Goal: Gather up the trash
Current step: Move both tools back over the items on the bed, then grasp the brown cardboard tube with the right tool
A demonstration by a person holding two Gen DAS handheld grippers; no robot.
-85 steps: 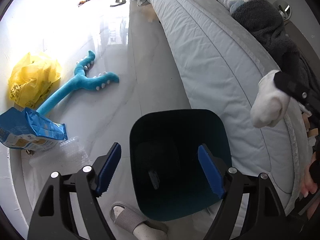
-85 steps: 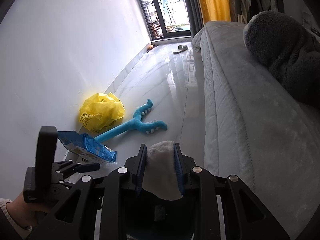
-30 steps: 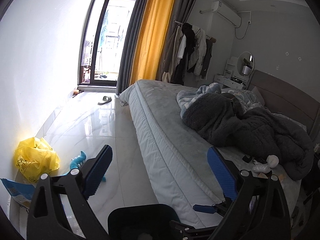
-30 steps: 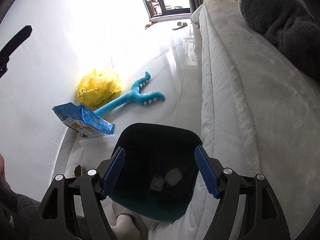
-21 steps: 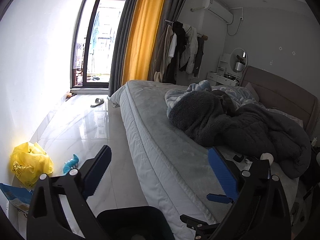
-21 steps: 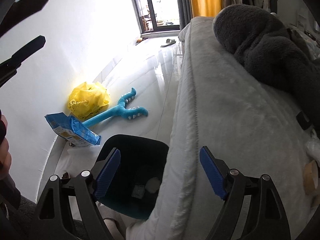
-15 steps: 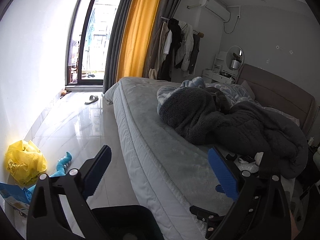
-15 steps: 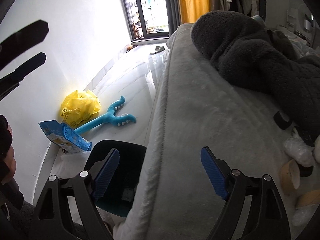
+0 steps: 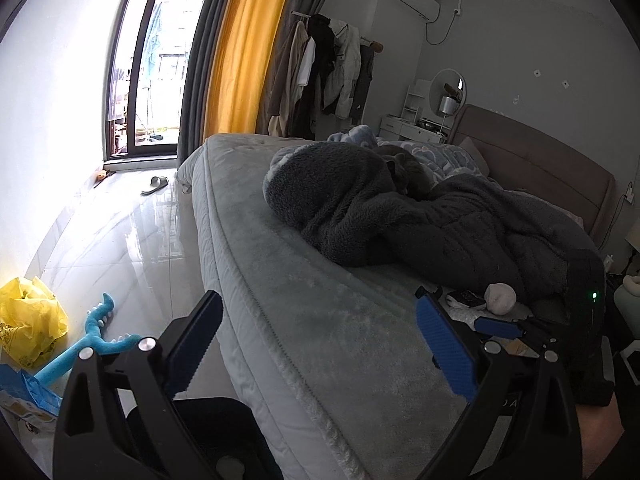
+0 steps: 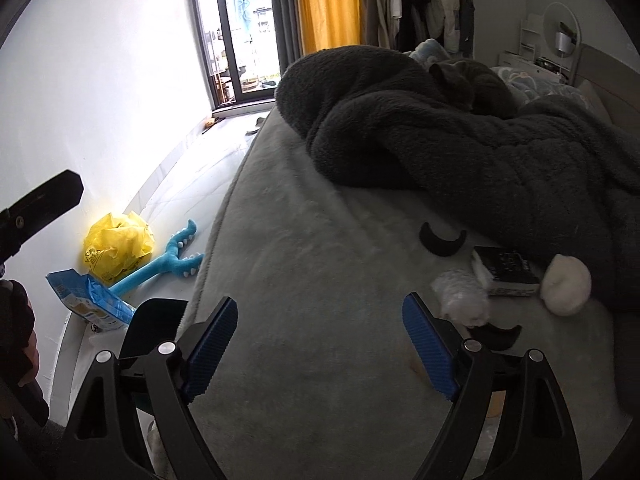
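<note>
My right gripper [image 10: 320, 344] is open and empty above the grey bed [image 10: 320, 240]. Just past its right finger lie a crumpled clear plastic wad [image 10: 460, 296], a white ball [image 10: 566, 286], a black box [image 10: 504, 270] and two curved black pieces [image 10: 442, 242]. The dark bin [image 10: 154, 320] stands on the floor by the bed's edge, left of that gripper. My left gripper [image 9: 320, 344] is open and empty over the mattress edge, with the bin [image 9: 216, 432] below it. The white ball [image 9: 500, 298] and the right gripper's blue pad [image 9: 496, 326] show at the right.
A dark fleece blanket [image 10: 460, 140] with a grey cat [image 10: 472, 80] covers the far bed. Along the wall on the floor lie a yellow bag [image 10: 118, 246], a blue packet [image 10: 88, 304] and a blue toy [image 10: 168, 264]. A hand [image 10: 16, 340] is at the left edge.
The right gripper let go of a white wad, which now lies in the bin, and opened. Both grippers then swung from the bin and floor up over the bed.
</note>
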